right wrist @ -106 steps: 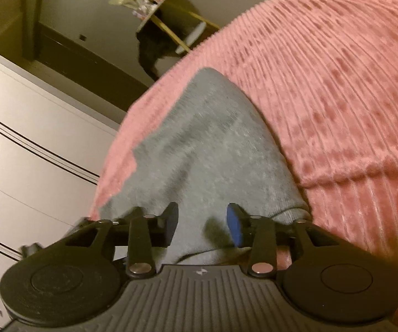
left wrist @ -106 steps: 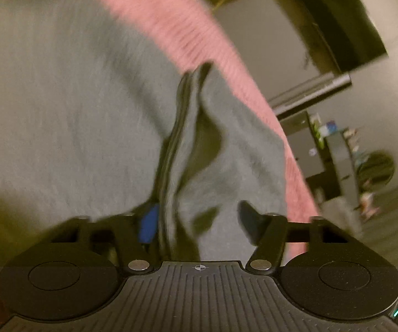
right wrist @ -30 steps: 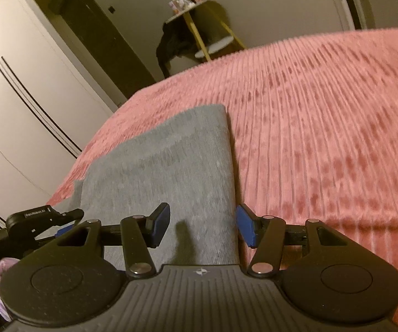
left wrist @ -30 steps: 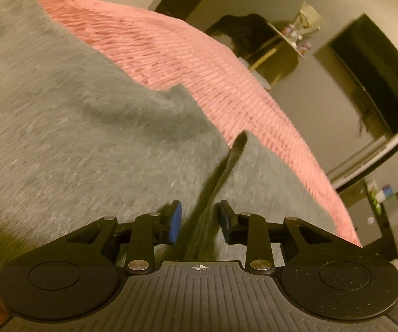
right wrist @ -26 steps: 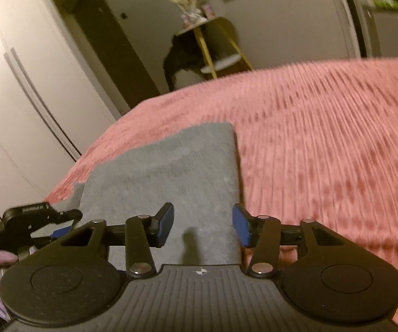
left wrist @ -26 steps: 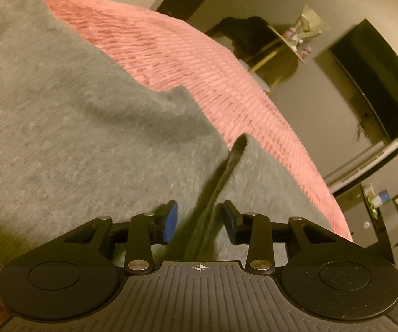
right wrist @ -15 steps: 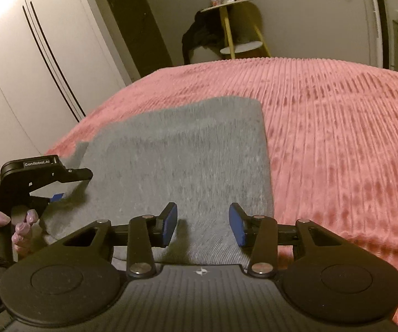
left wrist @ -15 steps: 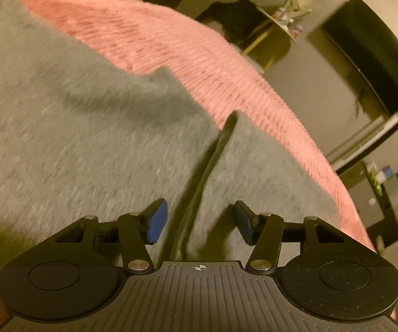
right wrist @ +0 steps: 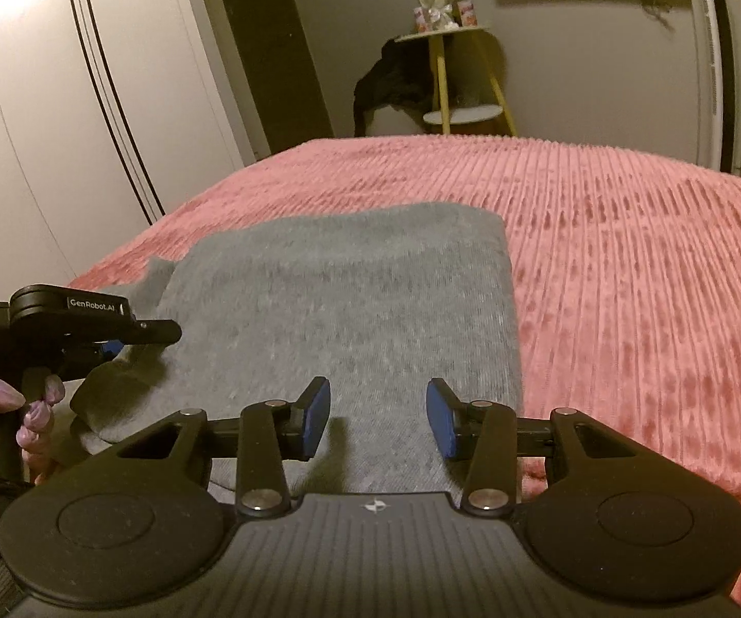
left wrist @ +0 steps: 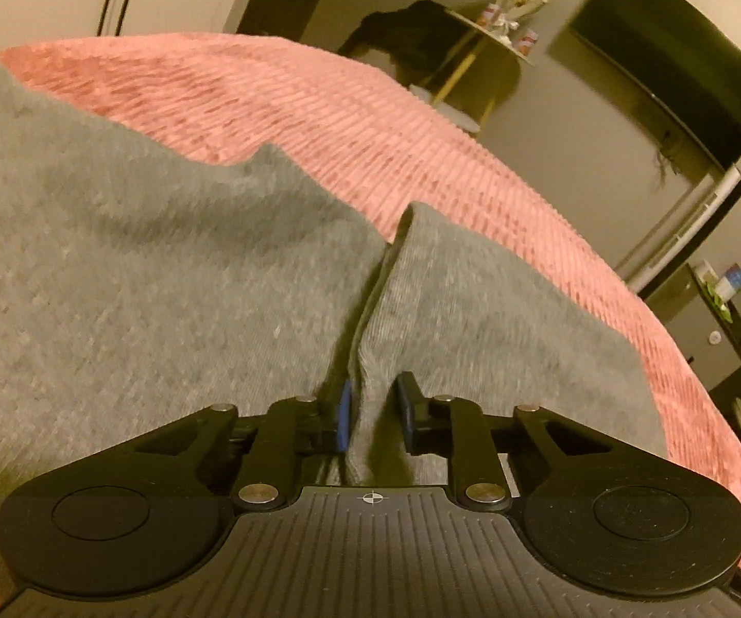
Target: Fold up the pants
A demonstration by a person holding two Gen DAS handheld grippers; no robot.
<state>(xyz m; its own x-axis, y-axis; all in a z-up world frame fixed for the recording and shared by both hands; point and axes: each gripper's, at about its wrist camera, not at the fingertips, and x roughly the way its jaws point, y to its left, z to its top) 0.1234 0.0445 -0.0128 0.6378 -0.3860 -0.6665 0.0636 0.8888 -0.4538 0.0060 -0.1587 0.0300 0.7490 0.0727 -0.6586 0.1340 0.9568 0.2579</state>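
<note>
**Left tongs close on a fold of the pants**

Half a second ago the left tongs [left wrist: 373,414] stood wide around a raised ridge of grey cloth; now their jaws are closing on it, and the blue pad and the black one sit against either side of the ridge, pinching it. The right tongs, which a second ago looked across the bed at a slant, now face it squarely, with the pants lying level ahead.

The right tongs [right wrist: 378,418] stand partly open, their two blue pads spread apart above the near edge of the cloth with nothing gripped between them; whether the pads touch the fabric below cannot be told.

The pants [right wrist: 349,304] are grey knit, folded into a broad, roughly rectangular pad. They lie on the bed's pink ribbed blanket [right wrist: 627,257], towards its near left side, the long right edge running straight away from the right tongs. At the near left corner the cloth is rucked up into the ridge held by the left tongs [right wrist: 113,342], which come in from the left in the right wrist view. A hand [right wrist: 30,407] in a pale purple glove grips their handle.

Past the bed stand white wardrobe doors [right wrist: 61,103] on the left and a small round side table [right wrist: 442,36] with yellow legs against the far wall.
</note>
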